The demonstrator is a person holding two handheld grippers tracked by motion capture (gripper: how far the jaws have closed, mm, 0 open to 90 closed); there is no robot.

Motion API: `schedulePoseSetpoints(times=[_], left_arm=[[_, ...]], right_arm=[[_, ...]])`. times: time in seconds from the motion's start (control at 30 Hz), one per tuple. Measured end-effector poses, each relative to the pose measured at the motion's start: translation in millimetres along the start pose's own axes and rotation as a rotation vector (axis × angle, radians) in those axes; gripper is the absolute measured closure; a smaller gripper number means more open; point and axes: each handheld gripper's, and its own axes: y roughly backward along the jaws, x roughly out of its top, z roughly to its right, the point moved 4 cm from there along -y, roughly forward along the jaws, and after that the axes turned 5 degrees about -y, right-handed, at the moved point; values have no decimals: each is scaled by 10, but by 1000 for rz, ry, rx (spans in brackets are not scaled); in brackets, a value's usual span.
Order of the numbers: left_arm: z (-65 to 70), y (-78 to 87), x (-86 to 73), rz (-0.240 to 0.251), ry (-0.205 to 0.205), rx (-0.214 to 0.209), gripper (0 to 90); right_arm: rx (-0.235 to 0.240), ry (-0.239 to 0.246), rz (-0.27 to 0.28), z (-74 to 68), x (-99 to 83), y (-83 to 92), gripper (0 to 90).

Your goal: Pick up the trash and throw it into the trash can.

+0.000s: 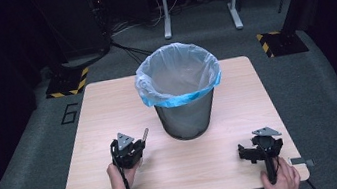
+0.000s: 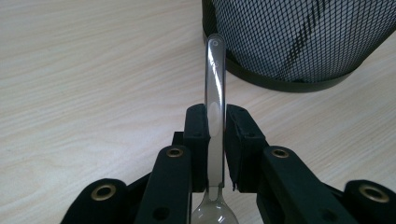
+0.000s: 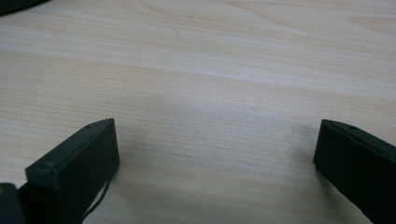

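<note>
Spoon (image 2: 215, 88), clear plastic, pinched mid-handle by left gripper (image 2: 215, 122); mesh bin (image 1: 185, 114) ahead-right of it. Raise above bag rim before releasing. Right gripper (image 3: 215, 154) wide, empty.

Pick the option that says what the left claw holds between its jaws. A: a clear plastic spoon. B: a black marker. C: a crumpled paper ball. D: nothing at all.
A: in the left gripper view the left claw is shut on a clear plastic spoon, its handle pointing toward the black mesh bin and its bowl down near the camera.
</note>
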Motion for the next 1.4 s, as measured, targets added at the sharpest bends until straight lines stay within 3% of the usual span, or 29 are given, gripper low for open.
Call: schedulePoseSetpoints(times=[0.7,1.4], left_arm=[[-127,136,195,37,3,9,791],[-230,225,479,71,-31,18,791]], right_arm=[[0,0,0,0,0,1,0],[0,0,0,0,0,1,0]])
